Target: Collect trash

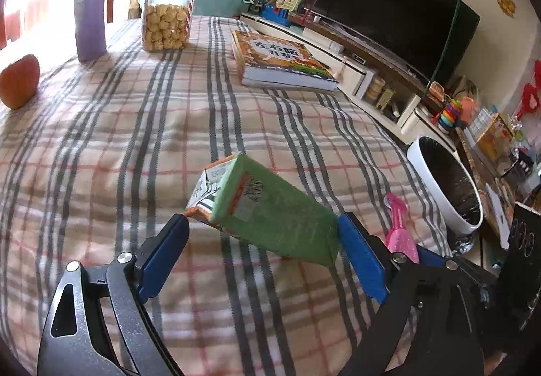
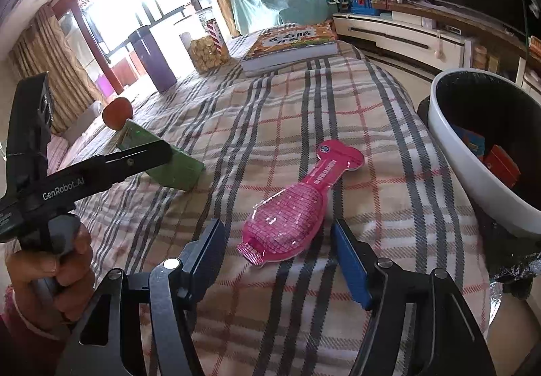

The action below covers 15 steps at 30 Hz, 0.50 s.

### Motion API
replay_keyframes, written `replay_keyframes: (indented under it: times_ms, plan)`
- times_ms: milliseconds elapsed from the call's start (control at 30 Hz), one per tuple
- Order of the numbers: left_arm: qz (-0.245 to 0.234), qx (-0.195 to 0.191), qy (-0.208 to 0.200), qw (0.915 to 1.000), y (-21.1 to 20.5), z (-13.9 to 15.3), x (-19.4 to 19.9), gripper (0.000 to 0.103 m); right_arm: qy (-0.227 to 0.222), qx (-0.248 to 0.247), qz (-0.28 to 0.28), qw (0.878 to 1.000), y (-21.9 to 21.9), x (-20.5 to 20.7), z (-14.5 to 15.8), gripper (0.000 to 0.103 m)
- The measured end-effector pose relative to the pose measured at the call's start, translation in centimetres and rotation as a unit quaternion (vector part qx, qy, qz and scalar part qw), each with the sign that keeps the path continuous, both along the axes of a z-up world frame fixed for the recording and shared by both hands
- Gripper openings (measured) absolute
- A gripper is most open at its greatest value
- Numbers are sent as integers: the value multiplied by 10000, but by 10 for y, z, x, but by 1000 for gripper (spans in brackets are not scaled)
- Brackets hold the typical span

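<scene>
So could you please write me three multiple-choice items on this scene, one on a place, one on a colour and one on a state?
1. Where is the bin?
A. on the blanket
B. beside the bed, on the pink packet's side
C. under the TV

2. What colour is the carton's broad face?
A. green
B. yellow
C. white

3. The right hand-held gripper is:
A. shut on the packet
B. open around the pink packet
C. out of view

Answers: B, its rim stands past the blanket's edge; A, seen in both views; B, gaps show beside both pads.
</scene>
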<state>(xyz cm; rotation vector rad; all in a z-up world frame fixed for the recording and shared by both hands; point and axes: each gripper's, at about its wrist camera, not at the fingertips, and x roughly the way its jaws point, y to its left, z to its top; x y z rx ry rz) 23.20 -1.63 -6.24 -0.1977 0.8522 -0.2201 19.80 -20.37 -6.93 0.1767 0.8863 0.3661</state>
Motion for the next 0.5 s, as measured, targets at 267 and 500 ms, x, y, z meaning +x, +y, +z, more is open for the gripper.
replay_keyframes:
  times_ms: [267,500]
  plan:
    - [-365,-42,-247,9990,-7,6,-9,48,9,121,28,9999,-9,4,-3,43]
    - [-632,190,-176,9977,-9,8,-36,26,31,420,-14,9991,-26,-3,-1,41]
